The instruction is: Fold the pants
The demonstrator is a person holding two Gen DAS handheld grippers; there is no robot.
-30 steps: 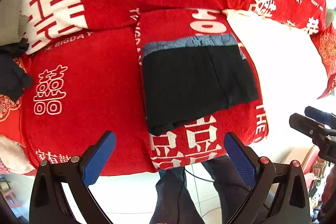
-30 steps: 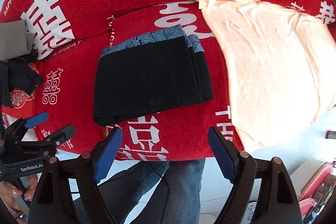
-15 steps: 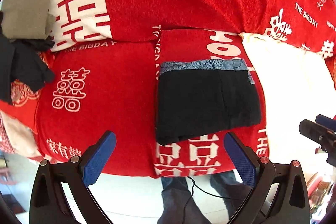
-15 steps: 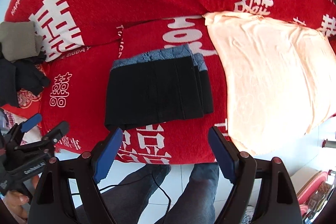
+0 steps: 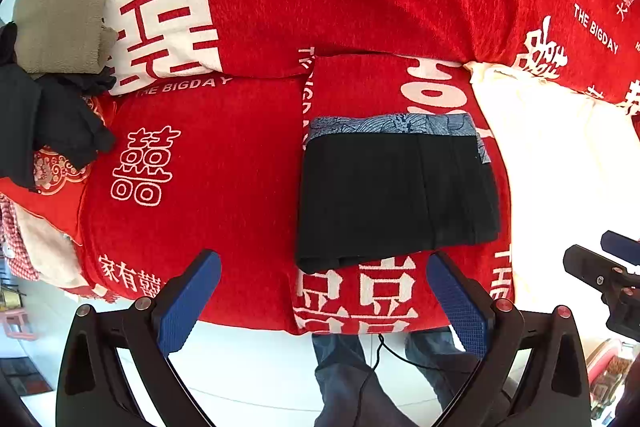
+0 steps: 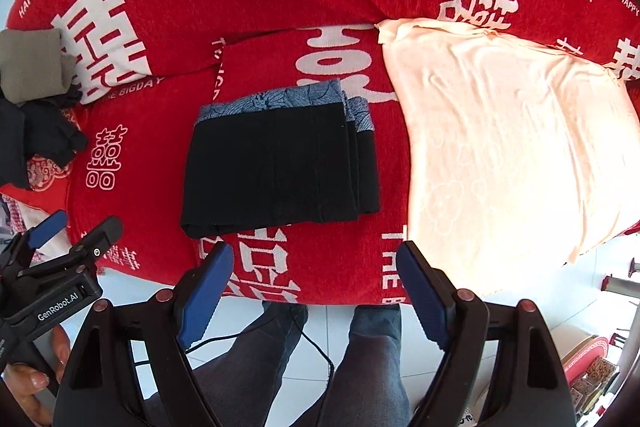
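Pants [image 5: 396,191] folded into a flat black rectangle, blue patterned waistband at 12 o'clock – lying on the red sofa cover [image 5: 224,187]. Left gripper [image 5: 322,301] and right gripper [image 6: 314,291] both spread wide, holding nothing – clear of the fabric. Cream cloth [image 6: 500,147] at 3 o'clock.

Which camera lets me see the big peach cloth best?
The right wrist view: the peach cloth shows whole, with its wrinkles and faint pattern, beside the folded pants. The left wrist view catches only part of it, washed out white at the edge.
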